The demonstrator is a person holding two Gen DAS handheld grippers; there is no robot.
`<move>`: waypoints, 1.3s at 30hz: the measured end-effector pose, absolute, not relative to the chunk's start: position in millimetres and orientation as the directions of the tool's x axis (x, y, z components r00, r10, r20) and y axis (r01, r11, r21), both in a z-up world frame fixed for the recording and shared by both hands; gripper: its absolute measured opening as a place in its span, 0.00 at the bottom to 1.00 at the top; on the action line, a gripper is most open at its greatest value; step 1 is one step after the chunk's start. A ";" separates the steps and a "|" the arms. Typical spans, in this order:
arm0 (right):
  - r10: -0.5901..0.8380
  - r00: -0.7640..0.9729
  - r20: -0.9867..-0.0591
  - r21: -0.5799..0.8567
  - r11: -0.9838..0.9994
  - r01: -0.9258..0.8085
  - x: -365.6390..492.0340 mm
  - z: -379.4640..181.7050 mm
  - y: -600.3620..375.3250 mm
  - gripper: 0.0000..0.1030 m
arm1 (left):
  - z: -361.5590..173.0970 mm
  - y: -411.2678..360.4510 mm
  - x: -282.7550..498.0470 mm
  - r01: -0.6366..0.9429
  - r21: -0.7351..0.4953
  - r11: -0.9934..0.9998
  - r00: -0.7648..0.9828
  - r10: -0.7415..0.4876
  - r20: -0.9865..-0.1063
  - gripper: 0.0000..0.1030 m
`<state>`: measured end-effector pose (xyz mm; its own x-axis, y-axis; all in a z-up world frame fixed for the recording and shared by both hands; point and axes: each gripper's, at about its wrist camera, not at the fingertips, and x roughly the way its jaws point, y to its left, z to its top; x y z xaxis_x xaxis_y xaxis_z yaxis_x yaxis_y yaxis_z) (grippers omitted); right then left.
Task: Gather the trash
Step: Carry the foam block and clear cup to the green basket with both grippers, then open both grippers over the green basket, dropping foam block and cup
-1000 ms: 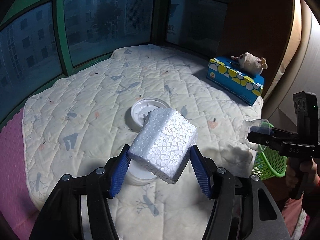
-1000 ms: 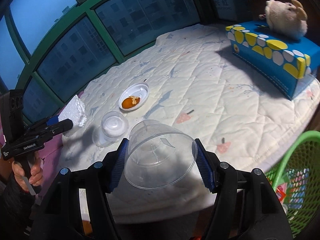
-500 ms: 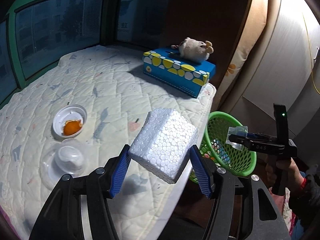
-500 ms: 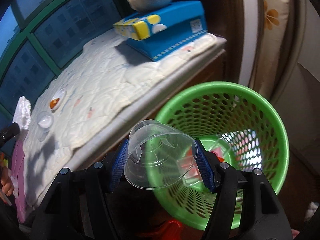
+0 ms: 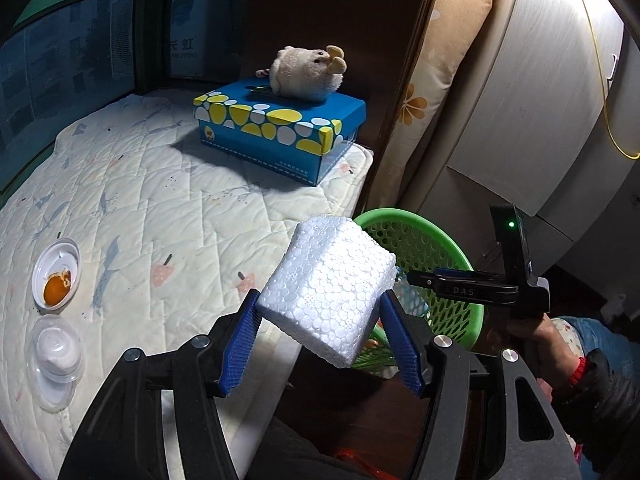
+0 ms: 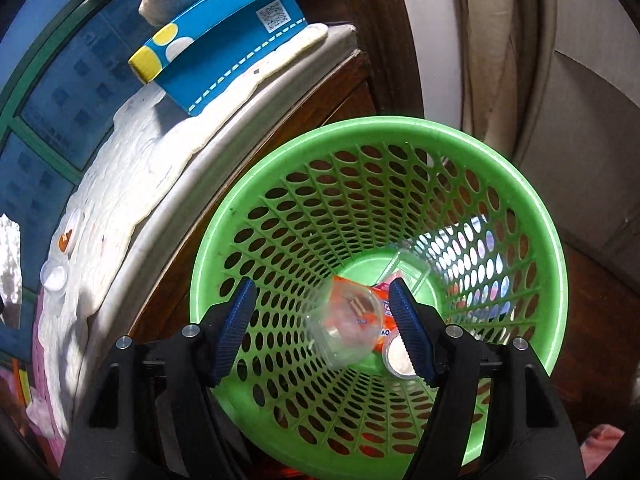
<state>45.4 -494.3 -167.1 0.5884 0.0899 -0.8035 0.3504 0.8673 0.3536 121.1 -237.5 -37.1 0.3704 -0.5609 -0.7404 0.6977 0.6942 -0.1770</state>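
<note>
A white foam block (image 5: pixel 326 294) is clamped between the blue pads of my left gripper (image 5: pixel 320 312), which is shut on it above the bed's edge, just left of the green basket (image 5: pixel 432 240). My right gripper (image 6: pixel 324 320) hangs open over the mouth of the green basket (image 6: pixel 360 128). A clear plastic cup (image 6: pixel 344 328) lies loose down inside the basket, clear of both pads, among other wrappers. In the left wrist view the right gripper (image 5: pixel 416 278) pokes over the basket rim with nothing in it. The foam block (image 6: pixel 9 264) shows at the far left of the right wrist view.
On the quilted bed (image 5: pixel 168 208) lie a white dish with orange residue (image 5: pixel 56 272) and a clear lidded cup (image 5: pixel 56 354). A blue patterned box (image 5: pixel 280 128) with a plush toy (image 5: pixel 308 68) sits at the far corner. A hand (image 5: pixel 532 332) holds the right gripper.
The right gripper swung over the basket and let go of the clear cup, which has dropped inside. The left gripper carried the foam block rightward to the bed's edge by the basket.
</note>
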 end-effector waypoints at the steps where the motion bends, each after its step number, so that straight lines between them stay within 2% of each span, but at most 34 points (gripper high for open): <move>1: 0.084 0.590 -0.803 0.353 0.865 0.357 45.0 -166.7 -495.5 0.69 | -38.3 -242.2 120.3 0.702 -0.177 0.690 0.365 -0.562 -0.742 0.57; 9: 0.088 0.620 -0.780 0.378 0.855 0.355 30.1 -153.5 -505.2 0.69 | -49.1 -271.6 116.1 0.726 -0.180 0.664 0.324 -0.561 -0.761 0.57; 20: 0.004 0.665 -0.747 0.316 0.882 0.349 1.6 -121.2 -512.5 0.69 | -70.2 -322.4 105.5 0.765 -0.191 0.615 0.251 -0.559 -0.790 0.57; 30: 0.013 0.678 -0.735 0.334 0.877 0.345 -11.1 -118.4 -514.6 0.69 | -90.5 -355.6 98.8 0.777 -0.210 0.593 0.191 -0.541 -0.819 0.57; 33: 0.019 0.680 -0.733 0.345 0.871 0.348 -13.1 -119.3 -515.1 0.69 | -92.7 -360.5 97.1 0.779 -0.212 0.590 0.183 -0.538 -0.823 0.60; 37: 0.014 0.683 -0.730 0.343 0.872 0.349 -14.5 -116.9 -514.4 0.69 | -92.2 -359.1 97.9 0.770 -0.226 0.597 0.183 -0.546 -0.818 0.73; 39: 0.014 0.687 -0.727 0.346 0.871 0.348 -15.0 -115.2 -514.6 0.69 | -91.2 -357.7 97.2 0.768 -0.222 0.600 0.190 -0.546 -0.816 0.74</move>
<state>-15.0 -514.6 -115.2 0.6868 0.0139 -0.7267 0.3484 0.8712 0.3459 97.2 -357.7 -91.2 0.1905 -0.5459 -0.8159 0.7682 0.6004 -0.2224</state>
